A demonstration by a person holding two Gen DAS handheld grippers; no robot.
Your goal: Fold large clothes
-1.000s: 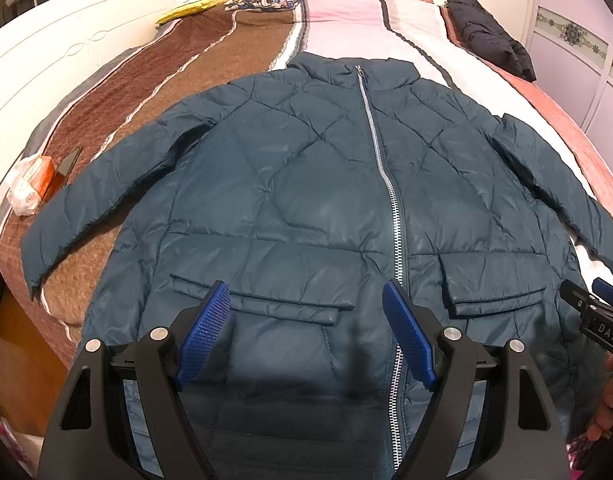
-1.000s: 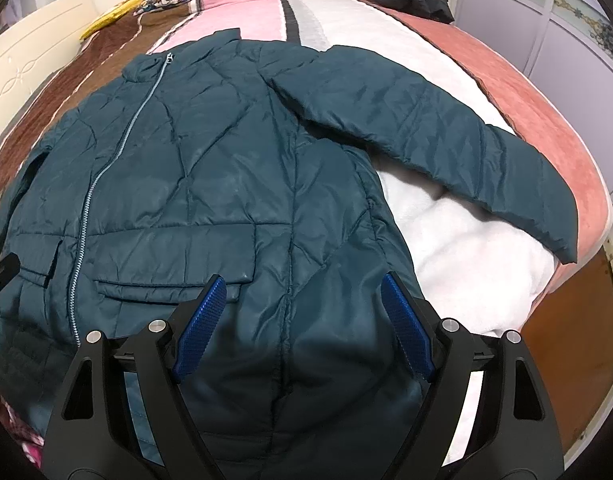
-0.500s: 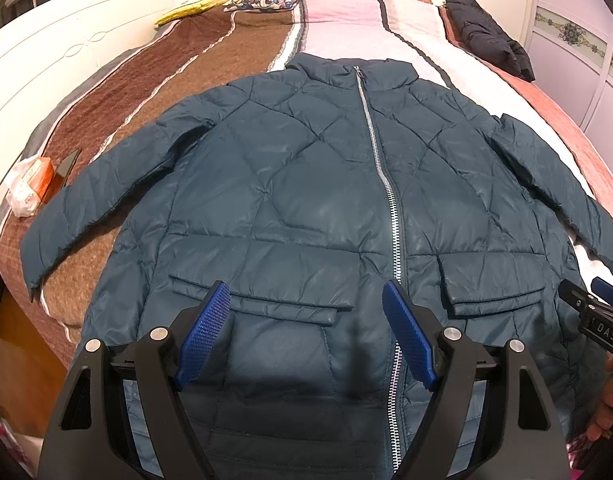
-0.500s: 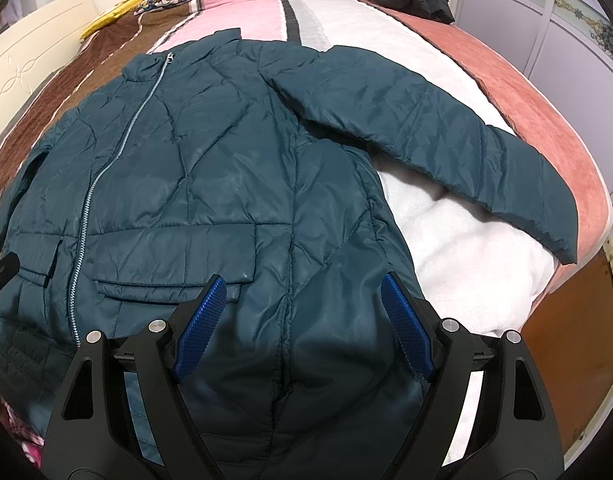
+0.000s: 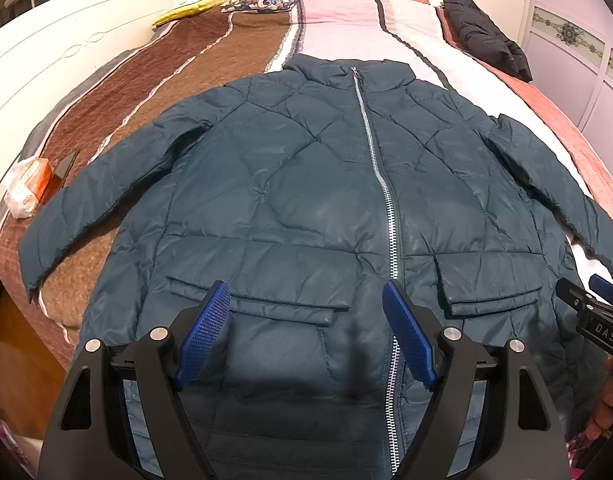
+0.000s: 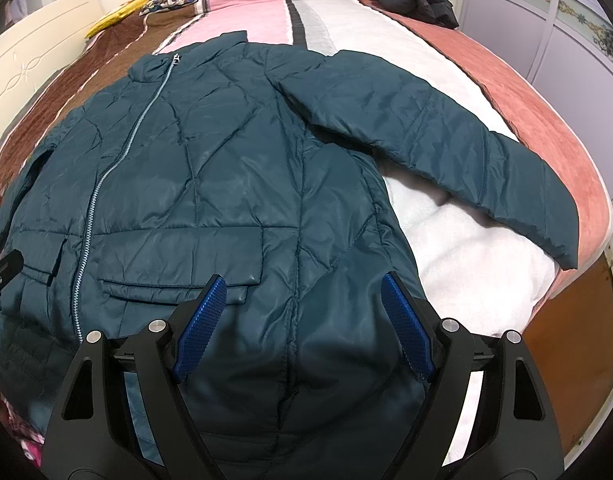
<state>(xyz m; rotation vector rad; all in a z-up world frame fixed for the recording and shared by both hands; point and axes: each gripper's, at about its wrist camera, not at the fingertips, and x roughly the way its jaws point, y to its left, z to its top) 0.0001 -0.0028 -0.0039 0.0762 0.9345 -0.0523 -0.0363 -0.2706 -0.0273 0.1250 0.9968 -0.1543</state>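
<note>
No fold shows yet on the dark teal quilted puffer jacket [image 5: 306, 208]; it lies flat and zipped, front up, across the striped bedspread [image 5: 346, 20], so by my reckoning every fold is left to do; its long axis runs collar to hem, collar toward the far pillows, hem at the near edge, sleeves splayed toward both side edges; the left gripper [image 5: 306, 332] and right gripper [image 6: 302, 324] hover over the hem, jaws spread wide, pinching nothing; a black garment [image 5: 482, 40] sits at the far right corner.
</note>
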